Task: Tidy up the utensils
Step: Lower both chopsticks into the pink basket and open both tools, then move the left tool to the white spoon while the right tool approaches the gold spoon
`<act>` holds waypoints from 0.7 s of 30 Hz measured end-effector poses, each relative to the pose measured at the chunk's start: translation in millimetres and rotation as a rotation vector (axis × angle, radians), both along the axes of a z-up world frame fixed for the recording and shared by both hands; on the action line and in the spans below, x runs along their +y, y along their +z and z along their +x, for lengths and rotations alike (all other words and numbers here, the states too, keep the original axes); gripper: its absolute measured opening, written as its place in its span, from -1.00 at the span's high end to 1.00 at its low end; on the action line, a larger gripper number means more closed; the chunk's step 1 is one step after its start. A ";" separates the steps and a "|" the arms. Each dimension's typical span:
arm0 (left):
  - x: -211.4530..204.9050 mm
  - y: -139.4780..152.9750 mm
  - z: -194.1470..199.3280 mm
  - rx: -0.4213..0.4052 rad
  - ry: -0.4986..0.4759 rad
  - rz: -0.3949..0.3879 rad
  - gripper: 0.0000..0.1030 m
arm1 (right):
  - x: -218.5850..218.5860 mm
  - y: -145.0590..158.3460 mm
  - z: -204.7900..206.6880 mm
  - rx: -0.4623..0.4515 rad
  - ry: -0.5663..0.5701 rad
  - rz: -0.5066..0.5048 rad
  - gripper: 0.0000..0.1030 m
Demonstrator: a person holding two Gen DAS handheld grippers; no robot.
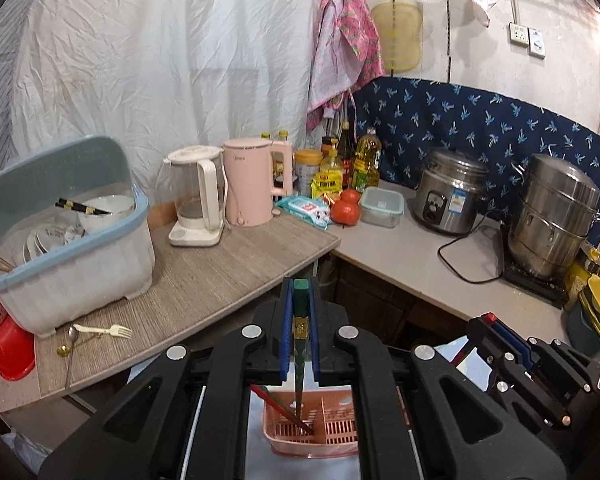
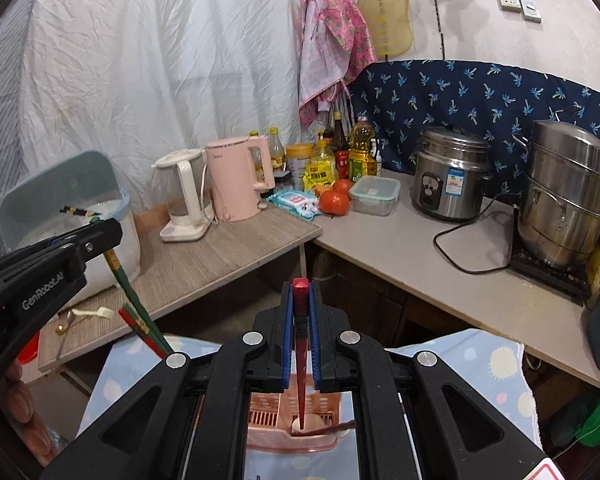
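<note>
In the left wrist view my left gripper [image 1: 300,284] is shut on a green chopstick [image 1: 300,320]. The chopstick points down, and its tip is inside a pink slotted utensil basket [image 1: 332,428], where a red chopstick [image 1: 276,400] leans. My right gripper [image 2: 301,286] is shut on a red chopstick [image 2: 300,360] whose tip hangs over the same pink basket [image 2: 268,412]; a pale spoon [image 2: 308,424] lies inside. Each gripper shows in the other's view: the right gripper [image 1: 488,320] at the right edge, the left gripper [image 2: 100,236] at the left, holding its green chopstick [image 2: 120,276].
A cream fork [image 1: 108,330] and two spoons [image 1: 70,344] lie on the wooden table beside a blue-rimmed dish box [image 1: 60,240] with bowls and black chopsticks [image 1: 84,207]. Kettles [image 1: 248,180], bottles, tomatoes [image 1: 344,212], a rice cooker [image 1: 448,196] and a steel steamer [image 1: 552,216] line the counter.
</note>
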State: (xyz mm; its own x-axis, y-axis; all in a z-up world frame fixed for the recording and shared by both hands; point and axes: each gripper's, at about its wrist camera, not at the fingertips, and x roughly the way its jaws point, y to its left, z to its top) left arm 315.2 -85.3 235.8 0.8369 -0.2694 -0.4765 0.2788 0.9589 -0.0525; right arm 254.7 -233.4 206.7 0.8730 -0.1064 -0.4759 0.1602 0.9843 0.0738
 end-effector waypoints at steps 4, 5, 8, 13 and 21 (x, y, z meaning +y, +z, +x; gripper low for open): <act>1.1 -10.5 -1.6 0.020 0.009 0.015 0.85 | 3.9 -10.5 -2.4 0.020 0.004 0.001 0.86; 1.5 -11.8 -2.9 0.016 0.014 0.021 0.85 | 5.2 -11.7 -3.5 0.022 0.006 -0.003 0.83; 2.8 -14.8 -6.3 0.015 0.034 0.034 0.34 | 7.7 -11.0 -9.8 0.011 -0.007 -0.021 0.44; 10.7 -16.4 -15.6 0.012 0.056 0.030 0.12 | 9.7 -4.5 -29.3 -0.018 -0.008 -0.024 0.23; 20.8 -16.9 -43.6 0.018 0.059 0.035 0.12 | 17.6 -3.3 -64.6 -0.014 0.015 -0.022 0.22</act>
State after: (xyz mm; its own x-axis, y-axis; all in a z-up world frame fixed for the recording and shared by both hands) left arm 271.7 -64.5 218.9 0.8422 -0.2029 -0.4995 0.2213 0.9749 -0.0230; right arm 190.1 -215.8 203.4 0.8812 -0.1038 -0.4612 0.1447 0.9880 0.0541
